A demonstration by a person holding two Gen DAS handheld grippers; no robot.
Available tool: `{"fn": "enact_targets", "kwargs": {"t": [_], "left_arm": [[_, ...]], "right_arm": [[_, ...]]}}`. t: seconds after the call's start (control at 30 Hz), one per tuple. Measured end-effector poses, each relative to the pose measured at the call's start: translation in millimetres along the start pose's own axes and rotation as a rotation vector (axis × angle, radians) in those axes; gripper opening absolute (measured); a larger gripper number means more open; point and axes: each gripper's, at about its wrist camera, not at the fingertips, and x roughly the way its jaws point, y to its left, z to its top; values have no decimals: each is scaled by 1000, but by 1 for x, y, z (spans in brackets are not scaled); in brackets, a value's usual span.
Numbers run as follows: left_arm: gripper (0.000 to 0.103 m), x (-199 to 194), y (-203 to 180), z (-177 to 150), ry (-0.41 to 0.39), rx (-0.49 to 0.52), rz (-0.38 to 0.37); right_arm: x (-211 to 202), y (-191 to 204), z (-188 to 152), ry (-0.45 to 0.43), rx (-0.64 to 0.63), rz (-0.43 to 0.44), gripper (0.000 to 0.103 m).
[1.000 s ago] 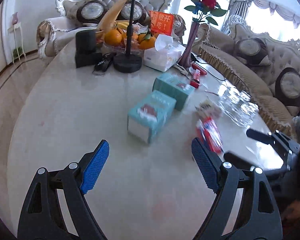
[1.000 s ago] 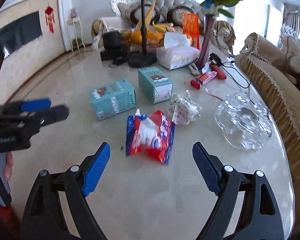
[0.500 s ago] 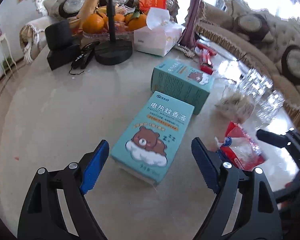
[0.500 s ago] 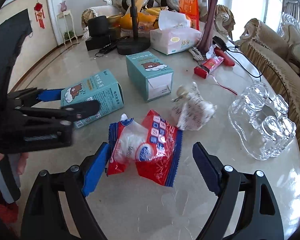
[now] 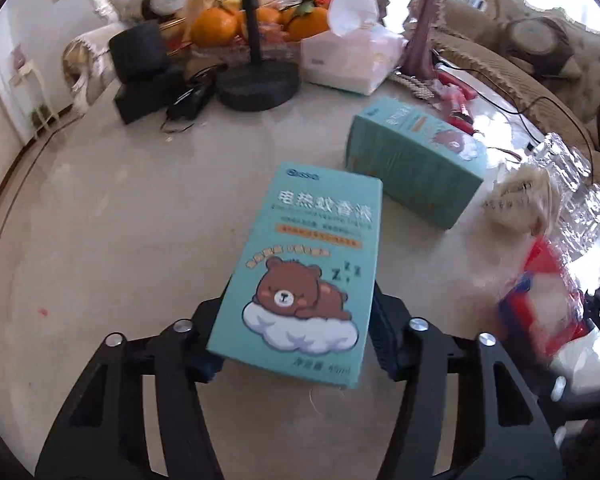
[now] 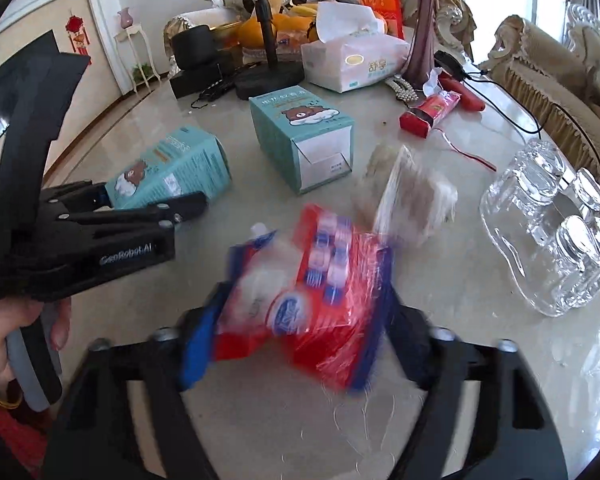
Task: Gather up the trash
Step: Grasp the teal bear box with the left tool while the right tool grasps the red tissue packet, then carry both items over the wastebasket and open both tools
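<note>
Bright window daylight glares off the marble table [image 6: 512, 360]; fisheye-bent edges, motion-blurred red wrapper [image 6: 320, 300].

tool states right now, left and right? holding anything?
Left tool: closed on the teal bear box, lifted at that end.
Right tool: closed on the red and blue plastic wrapper, image blurred.

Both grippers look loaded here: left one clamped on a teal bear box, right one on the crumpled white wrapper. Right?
Partly. The left gripper does clamp the teal box. But the right wrist view shows the right gripper shut on the red bag; the white wrapper lies on the table beyond it.
</note>
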Motion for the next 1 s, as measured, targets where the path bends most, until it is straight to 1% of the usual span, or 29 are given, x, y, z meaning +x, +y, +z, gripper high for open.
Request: {"fn": "enact_targets", "kwargs": {"t": [0.03,0.07,0.2,0.33,0.4,0.47,0.6,0.67,0.77,0.83,0.87,0.93,1.0], "left_arm": [[51,-4,2,-3,-1,-17,3],[51,-6,4,-6,-3,-24,11],[51,-24,9,-27,-17,-48,-2],[51,-67,8,-58,-71,-60,-46],[51,-104,5,-88,-114,-56,-62],[51,-145,3,-126,-163,-70,-104],[51,-203,-8,-197,-190,-91,-154],[51,-223,-21,-236,-177,-78,-171],[51,-235,-37,-281,-125,-76,-193],[51,-236,-43,-306,-85,-88,-198],[51,-236,-48,-323,-53,-92,-201],[51,-233,-57,-351,10,-98,-215],[51,-229,-63,-370,53,-97,-220]], "right_arm": [[-3,-2,-2,-2,7,16,48],[-9,-1,-5,-7,1,17,47],[-31,0,-22,-25,-24,30,47],[-61,3,-51,-45,-34,76,47],[-84,4,-72,-64,-42,108,47],[-112,6,-99,-91,-54,134,48],[-154,11,-144,-99,-53,200,48],[-173,16,-166,-93,-67,228,48],[-193,25,-197,-65,-111,244,48],[-201,30,-218,-36,-129,248,48],[-204,31,-227,-22,-133,248,48],[-206,37,-251,29,-139,255,48],[-200,42,-270,83,-148,264,48]]}}
